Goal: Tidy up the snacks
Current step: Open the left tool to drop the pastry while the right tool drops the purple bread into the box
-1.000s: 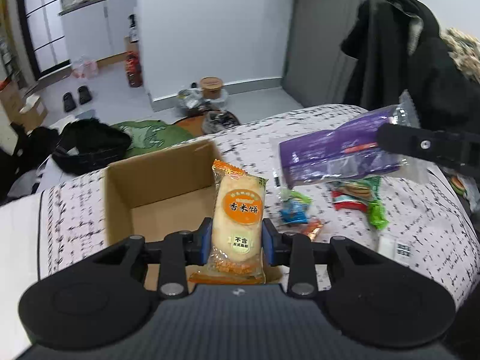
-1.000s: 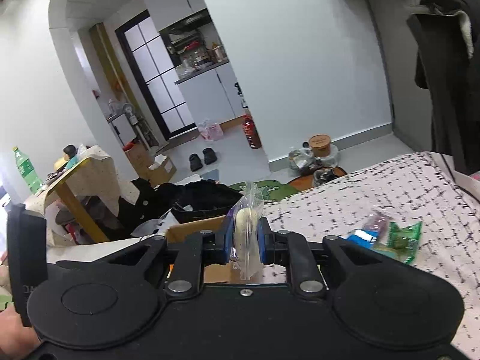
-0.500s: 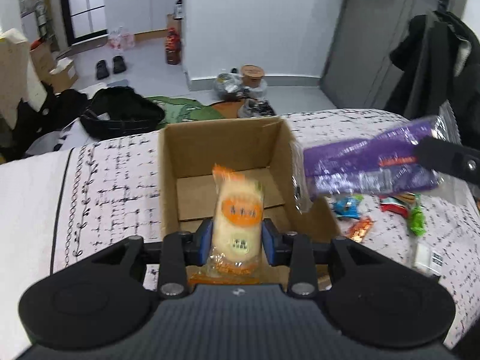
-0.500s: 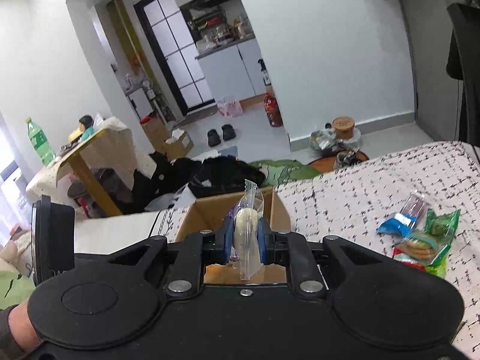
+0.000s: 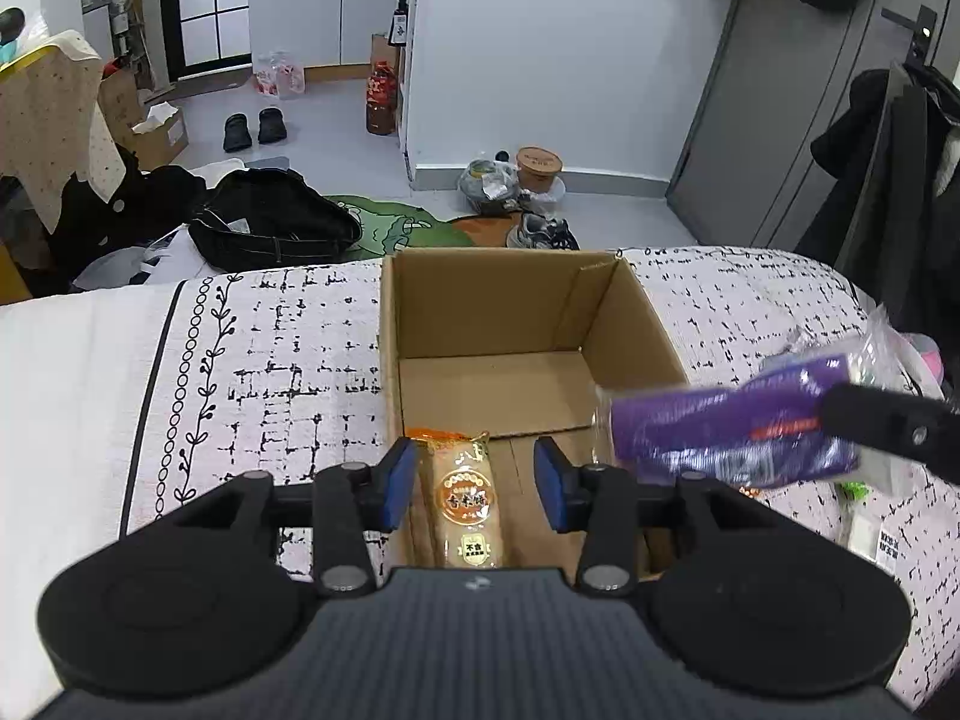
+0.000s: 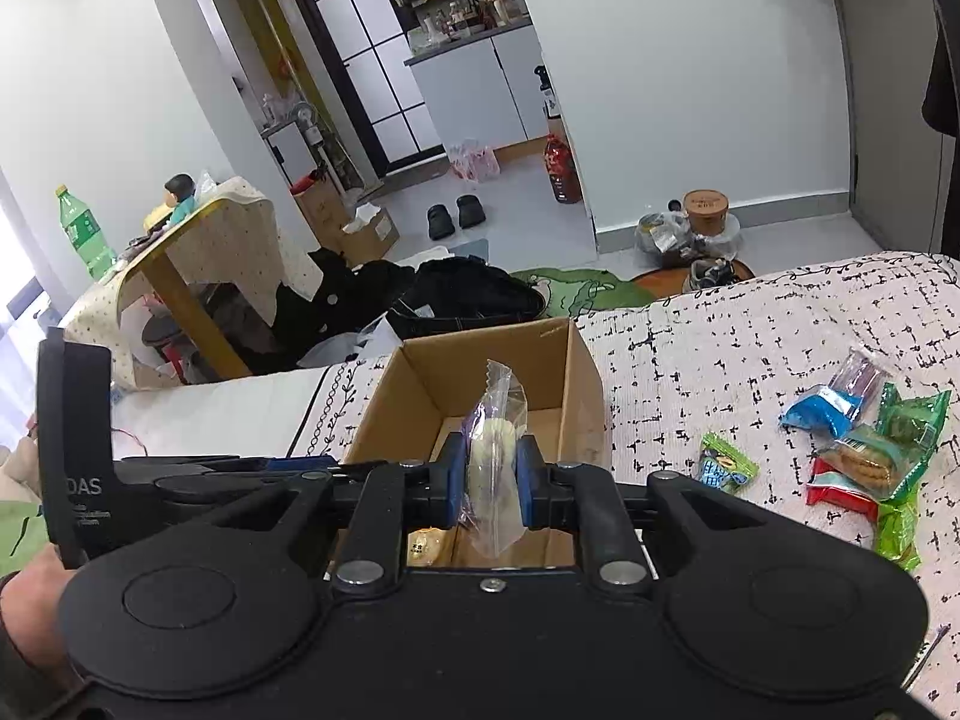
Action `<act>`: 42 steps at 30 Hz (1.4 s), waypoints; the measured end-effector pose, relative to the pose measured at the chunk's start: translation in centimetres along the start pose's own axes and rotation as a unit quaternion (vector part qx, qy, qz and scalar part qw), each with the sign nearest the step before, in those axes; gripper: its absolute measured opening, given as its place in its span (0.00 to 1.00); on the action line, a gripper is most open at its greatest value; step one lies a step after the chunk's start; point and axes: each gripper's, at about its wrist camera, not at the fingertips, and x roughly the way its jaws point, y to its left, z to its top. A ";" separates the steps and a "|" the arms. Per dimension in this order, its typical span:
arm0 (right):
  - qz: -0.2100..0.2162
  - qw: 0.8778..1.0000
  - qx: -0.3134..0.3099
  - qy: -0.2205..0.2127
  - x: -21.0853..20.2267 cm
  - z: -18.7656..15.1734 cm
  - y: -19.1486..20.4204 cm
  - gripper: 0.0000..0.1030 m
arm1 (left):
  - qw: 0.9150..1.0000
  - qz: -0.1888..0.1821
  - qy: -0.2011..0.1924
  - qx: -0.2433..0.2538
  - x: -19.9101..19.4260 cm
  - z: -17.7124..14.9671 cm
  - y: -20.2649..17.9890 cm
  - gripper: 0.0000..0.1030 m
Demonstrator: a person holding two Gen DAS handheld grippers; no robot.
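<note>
Rice cracker packet: an orange and clear wrapper [image 5: 467,501] with a round orange label and pale crackers showing through; it lies inside the cardboard box against the near left wall, between the left pads but touching neither.
Purple packet: a clear bag with a purple printed side [image 5: 729,429] and pale round biscuits visible edge-on in the right wrist view [image 6: 493,468]; it hangs above the right side of the box.
Cardboard box: open-topped and brown [image 5: 480,294], standing on a white cover with black dashes and a vine border; the floor of the box is otherwise bare.
Loose snacks: a small heap of green, blue and red wrappers [image 6: 864,450] lies on the cover well to the right of the box, with one green and blue sweet [image 6: 725,463] a little nearer.
Left hand-held gripper: [image 5: 474,483] tilted steeply down over the near left corner of the box; its jaws have just been opening and stand apart, with a clear gap on each side of the rice cracker packet.
Right hand-held gripper: [image 6: 493,483] pointed down at a shallower slant toward the box; its blue pads [image 6: 525,480] are clamped tight on the purple packet, whose top sticks up between the fingers.
Person's hand: part of a hand [image 6: 27,594] shows at the lower left edge of the right wrist view, behind the left tool's black body.
</note>
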 end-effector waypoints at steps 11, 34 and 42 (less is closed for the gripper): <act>-0.004 1.000 -0.002 0.016 2.7 1.2 0.6 0.34 | 1.000 -0.001 0.001 -0.009 0.0 -0.3 0.8 0.42; -0.049 0.998 0.035 0.020 -1.9 -1.5 -4.3 0.50 | 1.000 -0.022 -0.018 -0.003 -1.8 -0.6 -1.3 0.60; -0.069 0.996 0.048 0.010 -4.8 -2.2 -6.9 0.54 | 0.997 -0.064 -0.025 0.038 -3.3 -0.7 -5.1 0.67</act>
